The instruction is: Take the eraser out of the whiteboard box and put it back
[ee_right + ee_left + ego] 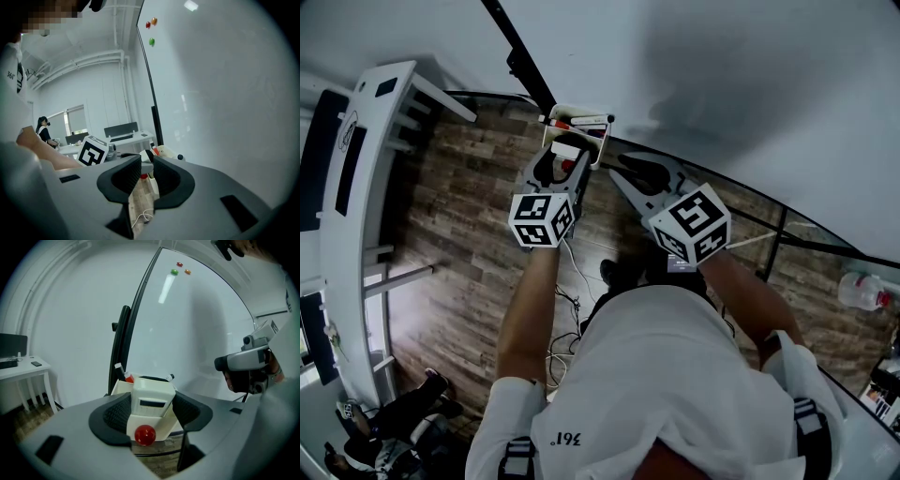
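Note:
A cream-white eraser (150, 406) with a red knob (145, 435) sits between the jaws of my left gripper (149, 414), which is shut on it. Just behind it is the white whiteboard box (121, 387) with markers (120, 370) standing in it. From the head view the box (581, 121) hangs at the whiteboard's lower edge, with my left gripper (565, 161) right below it. To its right my right gripper (630, 174) is open with nothing between its fingers, and only floor shows through its gap (146, 177).
The whiteboard (722, 84) fills the upper right, with its black frame bar (520, 56) running to the box. Coloured magnets (180, 269) sit high on the board. A white desk (356, 187) stands left, cables (567, 300) lie on the wood floor, and a bottle (862, 291) lies right.

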`<move>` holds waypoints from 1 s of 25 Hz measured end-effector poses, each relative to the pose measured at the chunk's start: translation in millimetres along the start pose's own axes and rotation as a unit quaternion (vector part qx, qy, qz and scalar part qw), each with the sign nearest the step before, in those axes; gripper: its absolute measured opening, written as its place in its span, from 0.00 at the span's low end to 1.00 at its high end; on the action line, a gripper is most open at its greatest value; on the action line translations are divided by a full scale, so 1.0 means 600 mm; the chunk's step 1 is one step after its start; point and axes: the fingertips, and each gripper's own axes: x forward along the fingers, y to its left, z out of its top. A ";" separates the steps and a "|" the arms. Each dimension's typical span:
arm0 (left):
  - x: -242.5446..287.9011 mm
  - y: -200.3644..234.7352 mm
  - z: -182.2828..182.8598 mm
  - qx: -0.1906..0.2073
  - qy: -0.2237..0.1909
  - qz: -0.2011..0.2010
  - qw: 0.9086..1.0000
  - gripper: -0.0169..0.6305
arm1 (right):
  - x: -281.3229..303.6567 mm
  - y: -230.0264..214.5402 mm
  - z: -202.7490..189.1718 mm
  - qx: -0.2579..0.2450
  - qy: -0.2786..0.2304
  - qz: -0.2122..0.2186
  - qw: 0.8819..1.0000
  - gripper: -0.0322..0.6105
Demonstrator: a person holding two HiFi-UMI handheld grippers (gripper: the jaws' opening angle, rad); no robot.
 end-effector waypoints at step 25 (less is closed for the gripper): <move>-0.025 -0.009 0.016 0.015 -0.005 -0.003 1.000 0.45 | -0.029 0.008 -0.001 -0.003 -0.006 -0.005 1.000 0.20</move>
